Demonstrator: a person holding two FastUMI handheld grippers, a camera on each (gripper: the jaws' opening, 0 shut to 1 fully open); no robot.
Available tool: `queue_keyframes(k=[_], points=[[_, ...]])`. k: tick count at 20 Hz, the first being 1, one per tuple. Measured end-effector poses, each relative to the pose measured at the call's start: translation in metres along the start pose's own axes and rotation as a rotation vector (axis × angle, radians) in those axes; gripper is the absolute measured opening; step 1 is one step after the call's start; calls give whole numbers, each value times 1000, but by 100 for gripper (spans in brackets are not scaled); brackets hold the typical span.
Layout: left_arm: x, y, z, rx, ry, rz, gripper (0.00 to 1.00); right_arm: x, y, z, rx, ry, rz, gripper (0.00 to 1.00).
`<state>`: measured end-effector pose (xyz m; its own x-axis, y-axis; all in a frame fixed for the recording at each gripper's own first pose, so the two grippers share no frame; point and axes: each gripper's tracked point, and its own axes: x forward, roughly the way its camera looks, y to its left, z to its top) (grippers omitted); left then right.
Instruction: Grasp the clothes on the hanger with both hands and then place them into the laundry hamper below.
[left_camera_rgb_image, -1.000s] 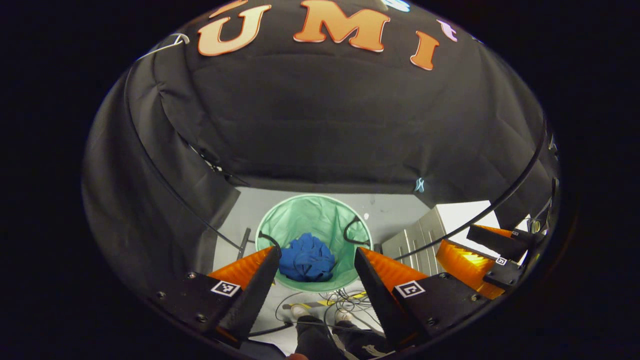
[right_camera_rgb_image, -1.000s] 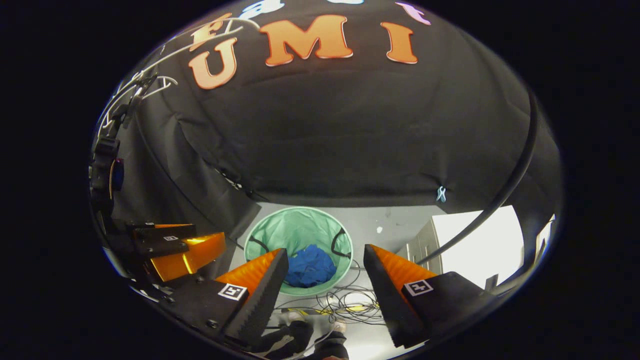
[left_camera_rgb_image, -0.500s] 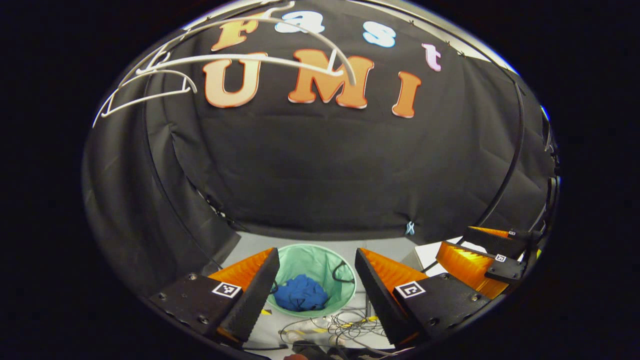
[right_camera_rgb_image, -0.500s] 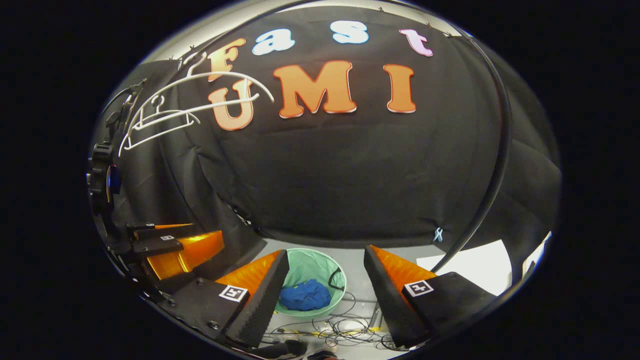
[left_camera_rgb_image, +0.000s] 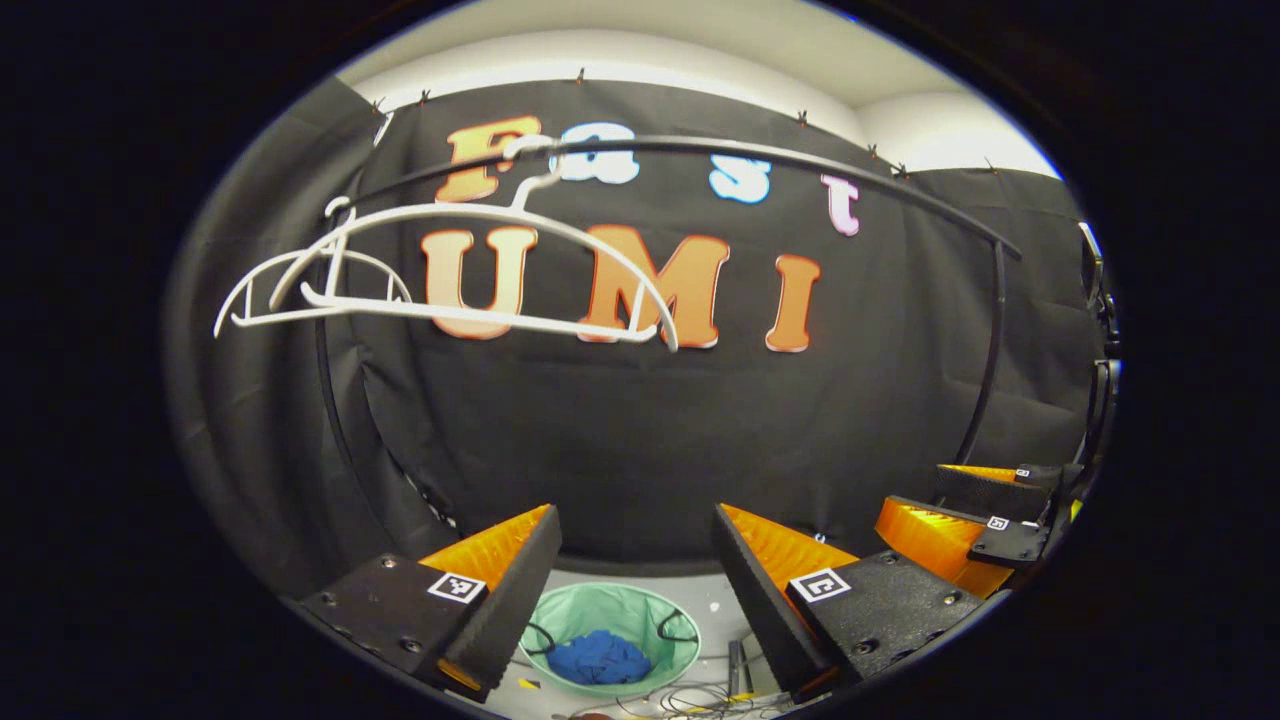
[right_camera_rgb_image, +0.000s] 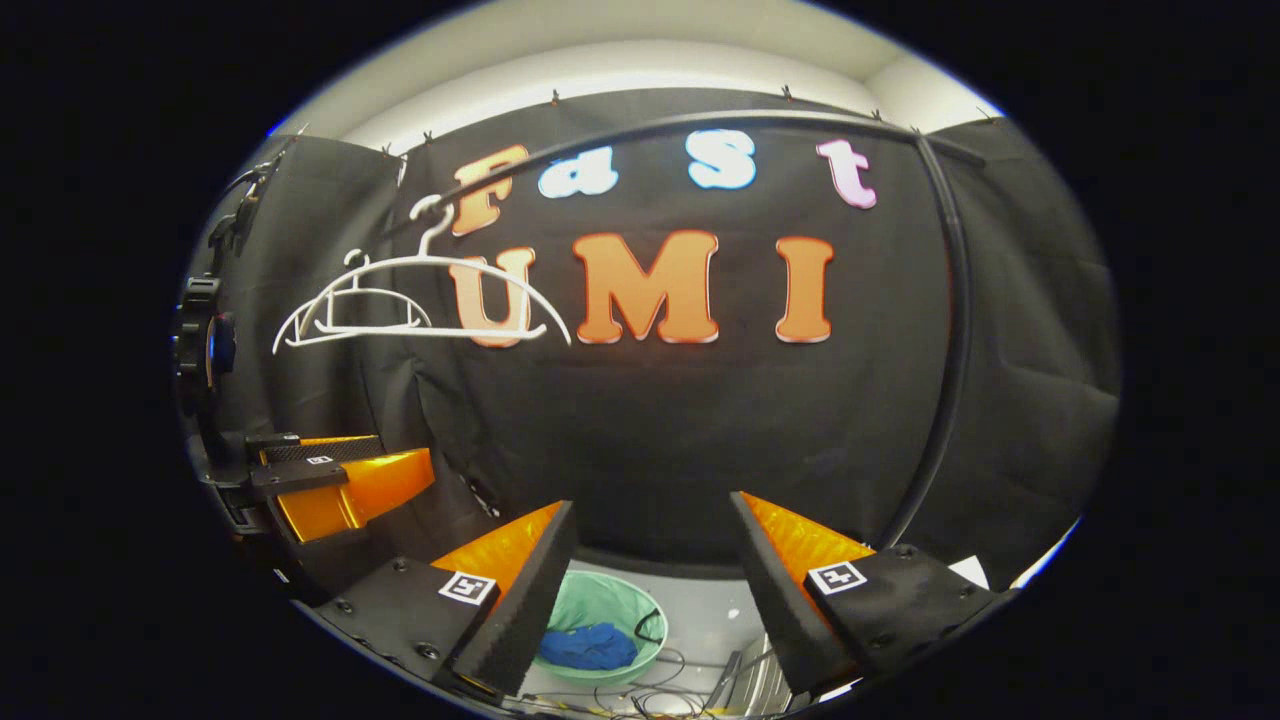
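my fingers: left gripper (left_camera_rgb_image: 635, 570) apart, empty; right gripper (right_camera_rgb_image: 650, 570) apart, empty | clothes (left_camera_rgb_image: 598, 658) bottom centre in hamper (left_camera_rgb_image: 640, 610) | hanger (left_camera_rgb_image: 440, 290) upper left, bare | risk: cables (right_camera_rgb_image: 640, 700) bottom centre could trip me beside hamper

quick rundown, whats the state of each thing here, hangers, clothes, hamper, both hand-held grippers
white hangers: bare, hooked on the black rail
blue clothes: crumpled inside the hamper
green laundry hamper: upright on the floor, open top
left hand-held gripper: open, holding nothing
right hand-held gripper: open, holding nothing
cables: loose on the floor beside the hamper
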<state>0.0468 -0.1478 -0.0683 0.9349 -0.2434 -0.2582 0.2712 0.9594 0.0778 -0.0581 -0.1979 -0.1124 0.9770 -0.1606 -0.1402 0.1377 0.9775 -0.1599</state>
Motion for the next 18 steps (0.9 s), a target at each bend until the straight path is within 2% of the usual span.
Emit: queue_keyframes(k=[1,4,5,9,10,11,13,18], points=[[-5,-3,12,4,-37,2,94,-4,0,6,3,-19,2,89],[-16,-7,36,-10,-112,2,92,-17,0,20,-7,-69,1,89],[-17,-3,42,-12,-121,8,95,-20,-2,21,-9,-77,4,89],[-26,4,58,14,-175,38,92,-28,-2,32,13,-114,7,89],[-28,4,60,17,-185,40,97,-29,-3,32,15,-119,7,89],[-30,5,61,20,-193,43,92,-30,-3,32,18,-121,7,89],[-30,5,66,23,-206,46,92,-31,-4,31,24,-122,8,89],[-32,3,65,33,-212,43,98,-31,-5,27,36,-118,8,89]])
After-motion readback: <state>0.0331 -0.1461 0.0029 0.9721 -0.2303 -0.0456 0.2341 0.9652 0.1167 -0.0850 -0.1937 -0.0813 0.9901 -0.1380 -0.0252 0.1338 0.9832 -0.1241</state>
